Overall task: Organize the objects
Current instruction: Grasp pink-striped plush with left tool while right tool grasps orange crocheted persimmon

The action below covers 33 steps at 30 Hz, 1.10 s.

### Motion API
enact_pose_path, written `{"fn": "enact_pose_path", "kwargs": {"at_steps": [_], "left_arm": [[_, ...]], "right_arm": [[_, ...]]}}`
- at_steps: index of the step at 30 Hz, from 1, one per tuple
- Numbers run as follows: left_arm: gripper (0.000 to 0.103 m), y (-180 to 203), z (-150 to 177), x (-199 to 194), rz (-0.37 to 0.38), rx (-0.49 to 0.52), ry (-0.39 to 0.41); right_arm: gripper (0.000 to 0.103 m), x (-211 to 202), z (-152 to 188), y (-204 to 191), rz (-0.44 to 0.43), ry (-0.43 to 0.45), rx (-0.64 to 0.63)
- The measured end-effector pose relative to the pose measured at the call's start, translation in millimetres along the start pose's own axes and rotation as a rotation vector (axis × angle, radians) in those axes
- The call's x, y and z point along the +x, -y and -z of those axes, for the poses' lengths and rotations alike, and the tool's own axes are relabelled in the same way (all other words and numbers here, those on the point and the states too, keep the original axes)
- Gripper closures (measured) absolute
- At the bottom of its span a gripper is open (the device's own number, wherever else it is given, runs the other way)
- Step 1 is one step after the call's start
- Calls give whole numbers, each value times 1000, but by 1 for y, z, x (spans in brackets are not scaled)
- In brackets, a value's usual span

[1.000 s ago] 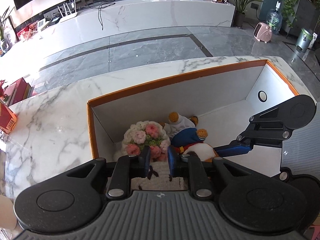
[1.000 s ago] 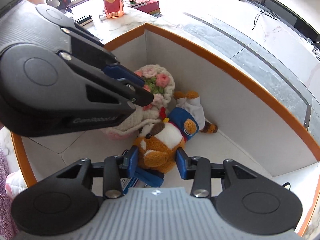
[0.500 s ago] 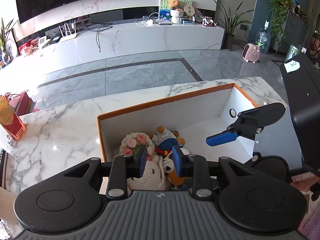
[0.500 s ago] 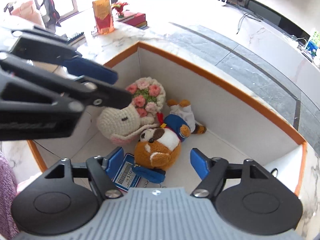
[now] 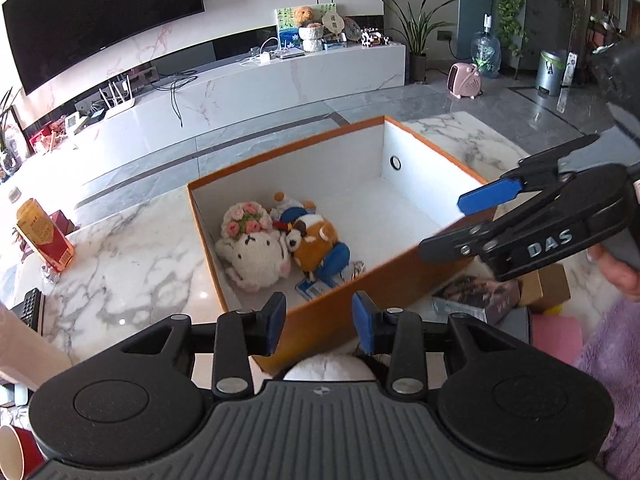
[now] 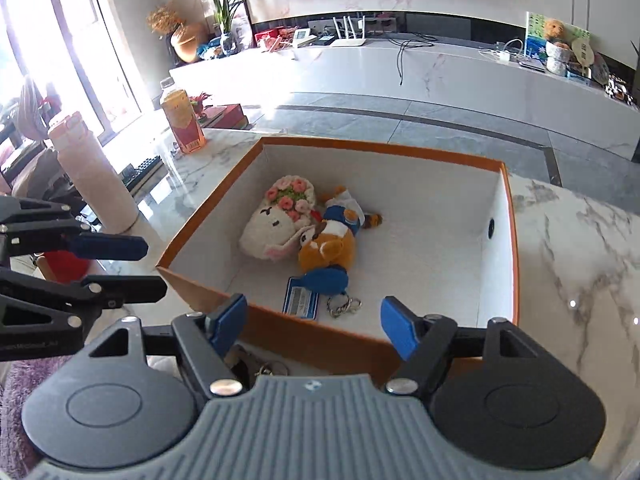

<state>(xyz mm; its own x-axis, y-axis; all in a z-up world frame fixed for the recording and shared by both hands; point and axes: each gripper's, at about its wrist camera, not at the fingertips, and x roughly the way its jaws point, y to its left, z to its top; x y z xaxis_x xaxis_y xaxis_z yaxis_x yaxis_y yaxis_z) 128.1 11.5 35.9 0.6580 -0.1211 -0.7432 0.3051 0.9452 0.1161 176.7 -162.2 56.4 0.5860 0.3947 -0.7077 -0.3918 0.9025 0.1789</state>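
Orange-rimmed box (image 5: pixel 332 304) on marble table (image 5: pixel 120 256), open-topped; right half of the white floor bare. Against the left wall – white crocheted plush (image 6: pixel 276 224) with flower crown, touching bear plush (image 6: pixel 328 244). Bear's long axis running from near wall toward far wall, feet farthest. Left gripper (image 5: pixel 319 322) above near rim, opening, nothing between. Right gripper (image 6: pixel 314 322) wide, empty – also over near rim.

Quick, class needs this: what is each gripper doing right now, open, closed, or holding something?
Left gripper: jaws opening, nothing between them.
Right gripper: open wide, holding nothing.
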Motion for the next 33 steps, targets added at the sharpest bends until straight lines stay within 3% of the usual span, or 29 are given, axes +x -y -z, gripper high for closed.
{"fn": "enact_pose_path", "kwargs": {"at_steps": [5,9,14,20,22,31,33], "left_arm": [[59,18,39,-3,-91,23,-33],[59,29,63,-11,-87,-10,-40],[59,38,87,-15,-102,-51,-49],[58,44,104,-16,-107,-58,-65],[53,45,104,-16,-119,-44,-61],[44,45,102,-10,-143,-1,-50],[43,44,101,-9,-146,10,-51]], "right_arm": [[28,-7,60,-18,-12,22,118],[30,-10,106,-33,9,2,232],[38,-11,145,-56,77,-7,257],[42,12,166,-70,69,-80,290],[42,22,168,-69,86,-98,305],[43,49,161,-71,84,-117,350],[55,54,159,-72,90,-118,345]]}}
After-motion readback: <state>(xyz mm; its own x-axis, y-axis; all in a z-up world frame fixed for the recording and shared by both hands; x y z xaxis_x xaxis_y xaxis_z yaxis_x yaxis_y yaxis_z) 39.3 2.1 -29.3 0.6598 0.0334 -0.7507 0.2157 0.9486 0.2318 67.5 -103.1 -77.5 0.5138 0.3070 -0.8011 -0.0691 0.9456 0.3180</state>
